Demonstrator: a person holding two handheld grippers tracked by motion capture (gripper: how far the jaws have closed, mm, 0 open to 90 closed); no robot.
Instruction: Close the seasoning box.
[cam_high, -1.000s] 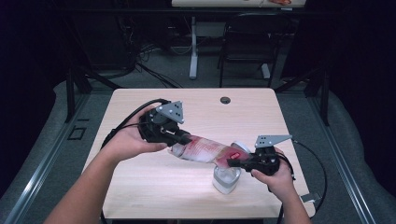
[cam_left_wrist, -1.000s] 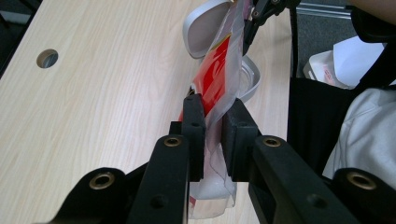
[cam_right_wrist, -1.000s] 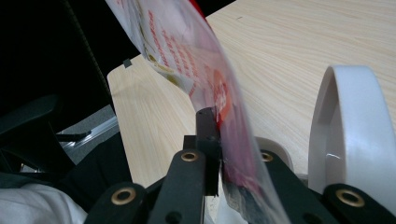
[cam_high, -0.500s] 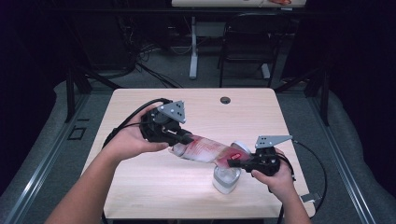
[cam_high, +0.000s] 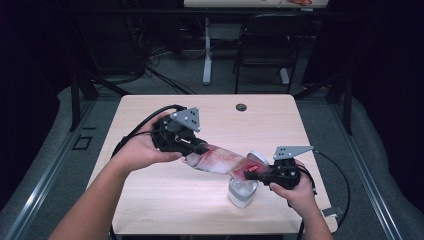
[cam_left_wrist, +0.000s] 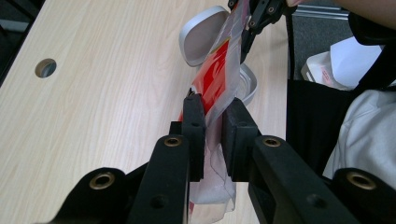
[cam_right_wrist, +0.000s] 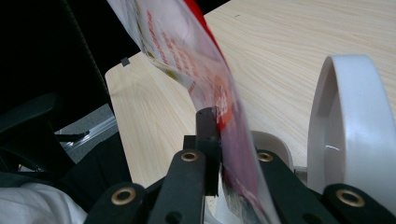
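Observation:
A clear plastic pouch with red print hangs stretched between both grippers over the middle of the table. My left gripper is shut on its upper left end; in the left gripper view the jaws pinch the pouch. My right gripper is shut on the lower right end, and the pouch runs up from its jaws. Just below that end stands a small white container with its hinged lid raised. The right gripper's far pad is hidden behind the pouch.
The wooden table has a round cable hole near its far edge. Cables trail from both grippers over the table's sides. A dark chair and a desk leg stand beyond the table.

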